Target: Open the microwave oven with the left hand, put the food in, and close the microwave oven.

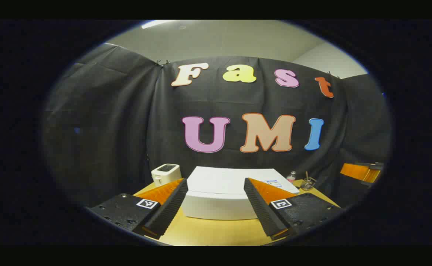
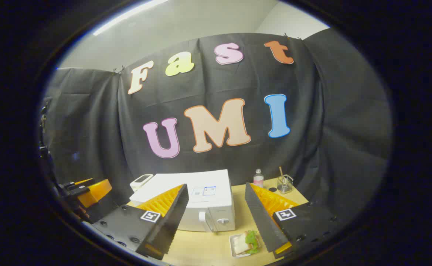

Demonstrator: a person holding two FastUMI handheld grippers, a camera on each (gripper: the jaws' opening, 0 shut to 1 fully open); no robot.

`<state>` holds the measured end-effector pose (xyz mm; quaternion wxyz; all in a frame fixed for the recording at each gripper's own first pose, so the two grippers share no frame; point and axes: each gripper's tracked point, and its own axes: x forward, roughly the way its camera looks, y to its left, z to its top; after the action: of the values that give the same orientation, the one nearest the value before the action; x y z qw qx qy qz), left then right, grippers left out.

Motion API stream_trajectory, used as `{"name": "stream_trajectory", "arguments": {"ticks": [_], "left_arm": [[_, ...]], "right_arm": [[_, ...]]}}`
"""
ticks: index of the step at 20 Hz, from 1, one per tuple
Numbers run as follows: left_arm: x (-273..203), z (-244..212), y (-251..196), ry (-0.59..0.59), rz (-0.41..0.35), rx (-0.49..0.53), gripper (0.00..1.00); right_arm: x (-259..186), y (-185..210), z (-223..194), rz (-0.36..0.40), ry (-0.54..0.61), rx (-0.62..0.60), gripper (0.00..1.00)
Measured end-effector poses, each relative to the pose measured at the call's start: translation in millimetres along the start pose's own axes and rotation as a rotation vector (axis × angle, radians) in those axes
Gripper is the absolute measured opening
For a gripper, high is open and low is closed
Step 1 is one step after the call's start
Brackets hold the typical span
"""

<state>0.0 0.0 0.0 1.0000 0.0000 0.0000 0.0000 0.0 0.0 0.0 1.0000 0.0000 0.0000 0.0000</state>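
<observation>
Left gripper view looks across a pale wooden surface (image 1: 216, 231) toward a white microwave oven (image 1: 223, 201), which sits in the middle of it with its door shut. The left tongs (image 1: 212, 212) hover above the near edge, fingers spread wide apart and holding nothing. A small white appliance (image 1: 166, 173) stands at the microwave's far left corner, and a small bottle (image 1: 292, 176) and a glass jar (image 1: 307, 183) with a stick in it stand at its far right. Black cloth (image 1: 108, 122) hangs as the booth's wall behind everything, with a grey ceiling above it.

Right gripper view shows the microwave oven (image 2: 201, 201) from its right side, handle and dial facing forward. The food, a sandwich with green leaf on a small tray (image 2: 244, 244), lies on the surface (image 2: 201, 247) just in front of the microwave, beside the inner edge of one finger. The right tongs (image 2: 216, 221) are likewise wide apart and empty. The other gripper (image 2: 86, 194) shows far off at the left edge.
</observation>
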Motion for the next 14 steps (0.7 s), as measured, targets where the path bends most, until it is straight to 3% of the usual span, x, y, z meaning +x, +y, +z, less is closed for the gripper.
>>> {"name": "stream_trajectory", "arguments": {"ticks": [1,3,4,6,14], "left_arm": [[2,0,-6,0.002,-0.011,-0.018,0.95],[5,-2,-13,0.006,-0.020,-0.025,0.92],[6,-1,-15,0.006,-0.020,-0.024,0.92],[5,0,-21,0.007,-0.030,-0.026,0.92],[-3,0,-27,0.007,-0.026,-0.012,0.92]], "right_arm": [[0,-4,3,-0.003,-0.005,0.002,0.92],[-4,-15,9,-0.020,-0.015,-0.018,0.96],[-6,-19,11,-0.029,-0.017,-0.030,0.91],[-10,-24,16,-0.039,-0.026,-0.038,0.91],[-14,-19,23,-0.006,-0.035,-0.005,0.92]]}}
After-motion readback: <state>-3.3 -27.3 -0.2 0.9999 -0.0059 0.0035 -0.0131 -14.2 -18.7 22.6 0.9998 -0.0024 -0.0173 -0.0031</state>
